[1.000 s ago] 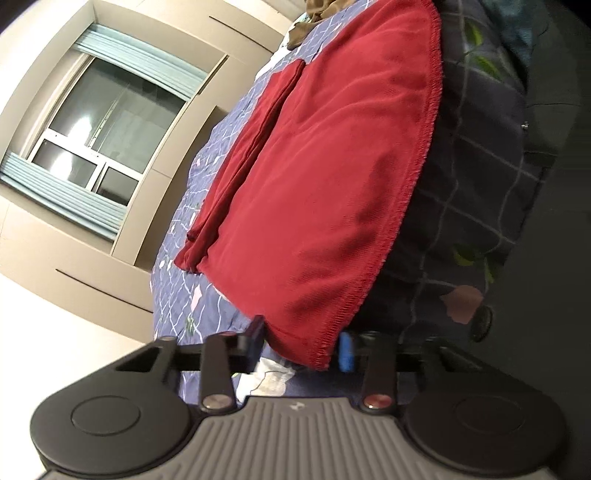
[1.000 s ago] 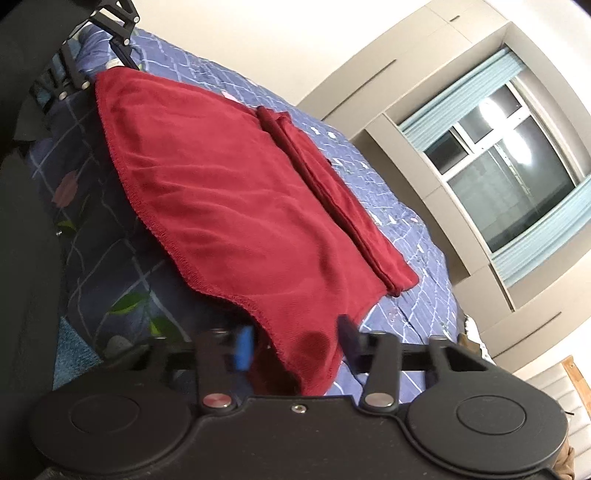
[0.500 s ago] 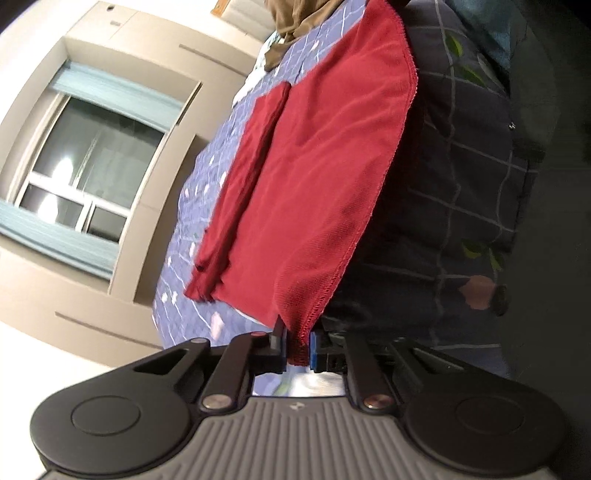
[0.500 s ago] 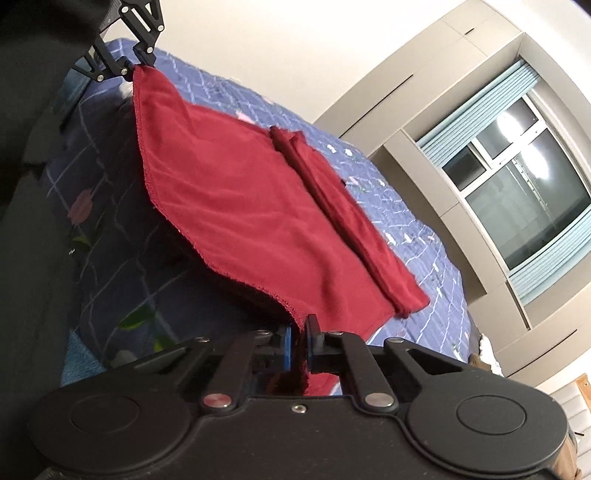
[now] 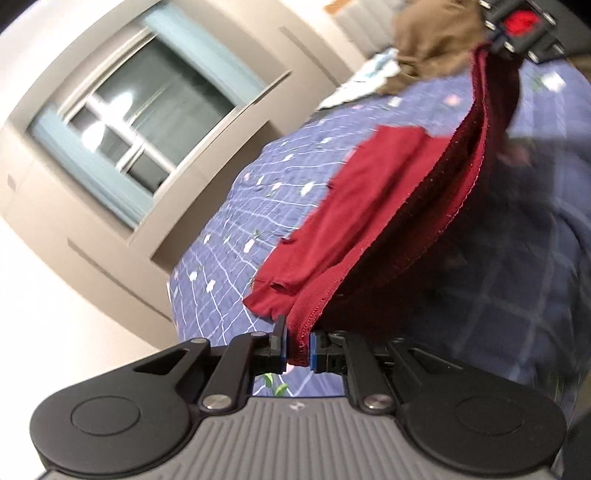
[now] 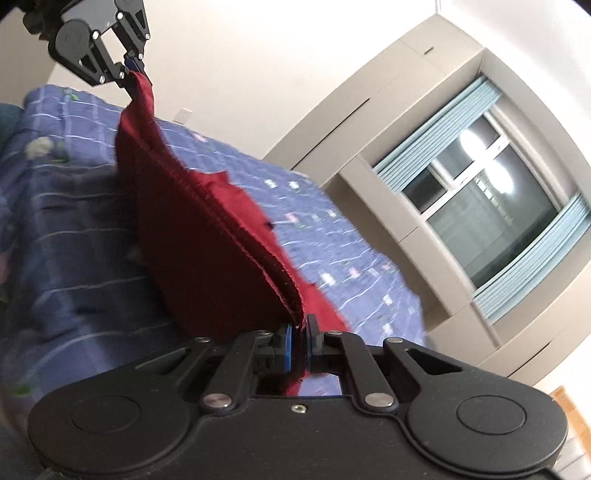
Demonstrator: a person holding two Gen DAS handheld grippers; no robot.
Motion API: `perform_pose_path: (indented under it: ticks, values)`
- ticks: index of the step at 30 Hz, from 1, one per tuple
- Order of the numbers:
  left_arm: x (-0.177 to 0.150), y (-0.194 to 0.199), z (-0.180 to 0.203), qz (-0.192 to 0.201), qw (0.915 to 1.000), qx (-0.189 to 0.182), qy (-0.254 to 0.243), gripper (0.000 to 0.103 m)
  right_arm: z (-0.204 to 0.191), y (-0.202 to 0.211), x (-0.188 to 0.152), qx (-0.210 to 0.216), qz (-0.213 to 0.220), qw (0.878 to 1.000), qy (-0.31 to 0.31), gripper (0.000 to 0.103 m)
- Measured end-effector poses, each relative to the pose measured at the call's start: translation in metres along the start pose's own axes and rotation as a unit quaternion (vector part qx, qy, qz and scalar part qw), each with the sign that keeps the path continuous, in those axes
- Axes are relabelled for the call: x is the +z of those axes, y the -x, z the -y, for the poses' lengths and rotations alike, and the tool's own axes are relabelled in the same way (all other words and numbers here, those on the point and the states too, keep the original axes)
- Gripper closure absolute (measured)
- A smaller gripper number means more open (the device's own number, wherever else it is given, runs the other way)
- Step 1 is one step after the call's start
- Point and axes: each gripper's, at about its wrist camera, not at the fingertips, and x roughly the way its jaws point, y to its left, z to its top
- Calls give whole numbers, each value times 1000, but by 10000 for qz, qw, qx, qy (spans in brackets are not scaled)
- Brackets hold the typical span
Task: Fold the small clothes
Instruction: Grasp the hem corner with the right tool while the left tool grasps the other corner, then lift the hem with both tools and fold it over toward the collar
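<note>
A dark red garment (image 5: 373, 221) lies partly on a blue checked bed cover (image 5: 236, 229), its near hem lifted off the bed. My left gripper (image 5: 297, 349) is shut on one corner of that hem. My right gripper (image 6: 300, 345) is shut on the other corner of the red garment (image 6: 207, 251). The hem hangs taut between them, and the far part with a folded sleeve still rests on the bed cover (image 6: 332, 258). The right wrist view catches the left gripper (image 6: 129, 70) at the top left, and the left wrist view shows the right gripper (image 5: 517, 29) at the top right.
A brown garment (image 5: 428, 40) and a pale cloth (image 5: 369, 77) lie at the far end of the bed. A window (image 6: 491, 206) with pale blue blinds sits in a beige wall unit beyond the bed. The bed's dark side (image 5: 517, 258) drops away below the hem.
Both grippers went from open around the hem to shut on it, then rose, lifting the near edge of the red garment off the bed.
</note>
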Motion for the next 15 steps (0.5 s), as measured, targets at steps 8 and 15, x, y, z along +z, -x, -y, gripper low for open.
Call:
perform_pose_path:
  ticks: [8, 15]
  values:
    - [37, -46, -94, -344, 9898, -242, 1358, 92, 56, -55, 29, -386, 146, 9980, 475, 97]
    - [59, -112, -158, -630, 9732, -216, 2200, 92, 98, -136, 48, -481, 54, 9969, 616, 97]
